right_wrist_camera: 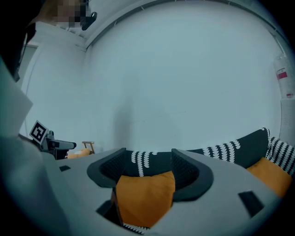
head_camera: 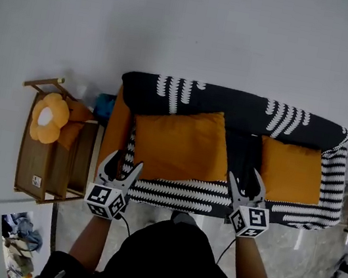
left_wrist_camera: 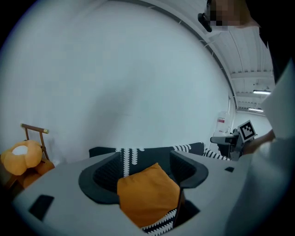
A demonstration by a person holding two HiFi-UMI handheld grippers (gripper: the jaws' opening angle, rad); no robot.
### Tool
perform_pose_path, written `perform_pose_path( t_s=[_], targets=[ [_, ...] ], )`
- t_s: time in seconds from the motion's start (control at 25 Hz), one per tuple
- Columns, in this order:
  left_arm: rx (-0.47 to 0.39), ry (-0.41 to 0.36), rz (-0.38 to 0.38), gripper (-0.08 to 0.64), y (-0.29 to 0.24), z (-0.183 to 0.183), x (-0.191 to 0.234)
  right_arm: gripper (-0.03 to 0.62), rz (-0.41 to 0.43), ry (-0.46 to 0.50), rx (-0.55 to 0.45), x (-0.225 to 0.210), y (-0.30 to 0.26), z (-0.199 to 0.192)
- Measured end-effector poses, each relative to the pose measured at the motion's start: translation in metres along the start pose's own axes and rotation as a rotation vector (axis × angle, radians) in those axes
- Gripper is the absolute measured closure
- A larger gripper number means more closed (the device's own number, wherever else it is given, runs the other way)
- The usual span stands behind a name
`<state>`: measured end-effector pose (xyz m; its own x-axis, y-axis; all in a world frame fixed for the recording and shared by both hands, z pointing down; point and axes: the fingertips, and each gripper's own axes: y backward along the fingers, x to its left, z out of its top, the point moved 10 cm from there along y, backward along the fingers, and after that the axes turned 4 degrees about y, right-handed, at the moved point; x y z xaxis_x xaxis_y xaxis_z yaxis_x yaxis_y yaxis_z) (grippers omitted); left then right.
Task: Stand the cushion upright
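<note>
Here the cushion lies flat, long axis along the sofa.

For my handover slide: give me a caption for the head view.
Open left gripper and open right gripper poised near the front corners of the larger orange cushion on the patterned sofa.
</note>
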<state>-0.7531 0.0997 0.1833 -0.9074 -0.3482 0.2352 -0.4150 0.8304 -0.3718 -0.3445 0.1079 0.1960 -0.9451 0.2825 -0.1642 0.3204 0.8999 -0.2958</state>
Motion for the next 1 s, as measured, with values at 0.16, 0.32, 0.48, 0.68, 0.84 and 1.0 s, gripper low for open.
perform_pose_path(
  t_s=[0.16, 0.32, 0.48, 0.68, 0.84, 1.0],
  targets=[
    [0.066, 0.0, 0.039, 0.213, -0.027, -0.013, 0.002, 0.28, 0.037, 0.02, 0.067, -0.023, -0.031, -0.011],
    [0.112, 0.038, 0.069, 0.213, -0.046, -0.03, 0.0, 0.275, 0.069, 0.042, 0.138, -0.041, -0.05, -0.024],
    [0.14, 0.097, 0.085, 0.213, -0.058, -0.044, 0.004, 0.273, 0.08, 0.042, 0.204, -0.051, -0.066, -0.041],
    [0.189, 0.118, 0.096, 0.213, -0.075, -0.068, 0.02, 0.263, 0.092, 0.037, 0.308, -0.054, -0.086, -0.079],
    [0.235, 0.068, 0.104, 0.213, -0.093, -0.089, 0.036, 0.256, 0.088, 0.027, 0.369, -0.058, -0.105, -0.105],
    [0.262, 0.151, 0.139, 0.213, -0.111, -0.12, 0.063, 0.25, 0.092, 0.055, 0.417, -0.062, -0.131, -0.129]
  ],
)
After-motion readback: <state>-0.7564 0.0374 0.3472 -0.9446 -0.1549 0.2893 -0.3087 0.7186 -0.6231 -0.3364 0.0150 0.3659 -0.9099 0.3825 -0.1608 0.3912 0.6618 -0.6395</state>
